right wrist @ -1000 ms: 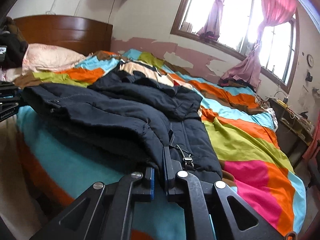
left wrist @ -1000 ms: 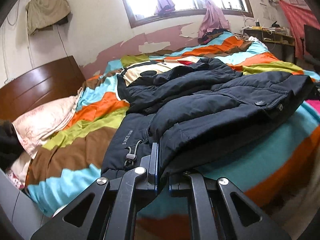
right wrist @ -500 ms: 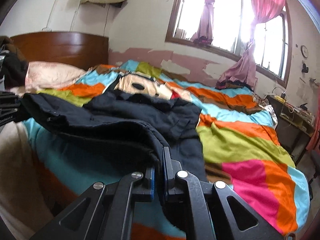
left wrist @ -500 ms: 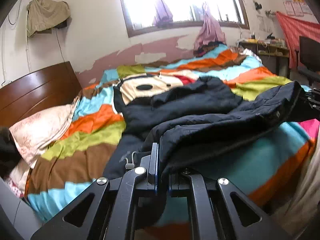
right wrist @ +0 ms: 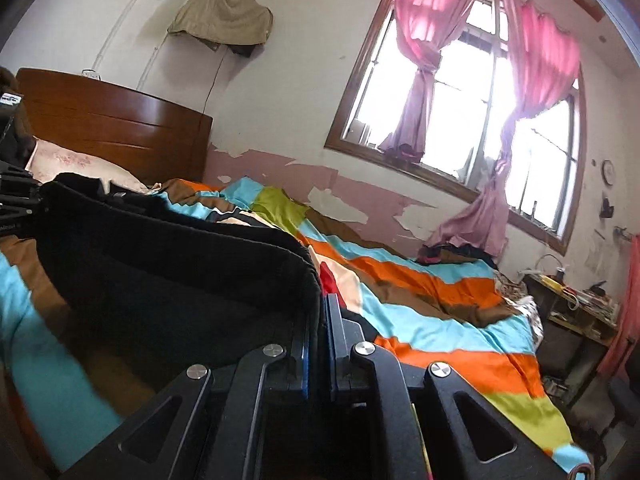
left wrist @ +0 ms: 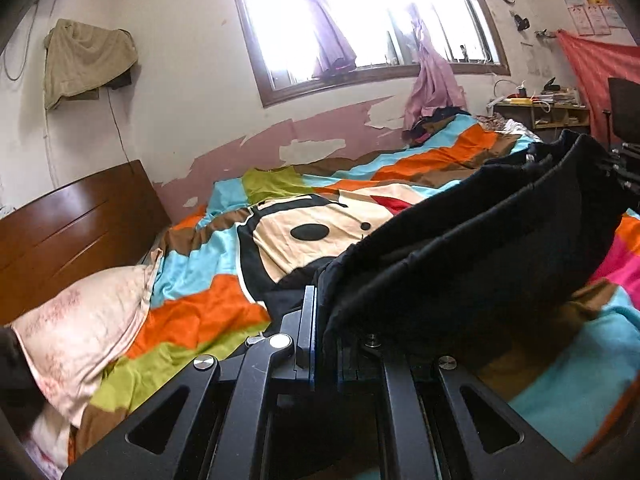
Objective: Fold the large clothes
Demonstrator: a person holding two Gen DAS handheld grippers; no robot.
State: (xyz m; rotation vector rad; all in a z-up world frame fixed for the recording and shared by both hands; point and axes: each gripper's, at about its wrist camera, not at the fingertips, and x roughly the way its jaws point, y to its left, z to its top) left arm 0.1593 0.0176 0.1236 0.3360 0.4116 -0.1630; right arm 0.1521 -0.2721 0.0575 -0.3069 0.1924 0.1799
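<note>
Holding the dark jacket (left wrist: 472, 248) by two points of one edge, you have it hung between your grippers, and that is the only reason it keeps a straight top line.

Nearest the lens, your left gripper (left wrist: 320, 340) is clamped narrow on a pinch of the fabric; no gap shows beside the cloth. Your right gripper (right wrist: 320, 336) is closed the same way on the other end of that edge. Each wrist view shows the opposite gripper at the far end of the stretched cloth, so the span is taut enough to read as a band, with the bulk sagging below it.

Beyond the grippers, the jacket hangs above the striped quilt (left wrist: 208, 320); whether its lowest fold touches the bed cannot be told. My judgement: the garment is raised so that one half can be carried over the other, and the fold itself is not yet made.

Further off, a pillow (left wrist: 80, 332) lies at the wooden headboard (left wrist: 72, 224), well apart from the jacket. At the back wall stands the window (right wrist: 472, 116) with pink curtains (right wrist: 424, 20), and a beige cloth (left wrist: 88, 60) hangs high on the wall.
</note>
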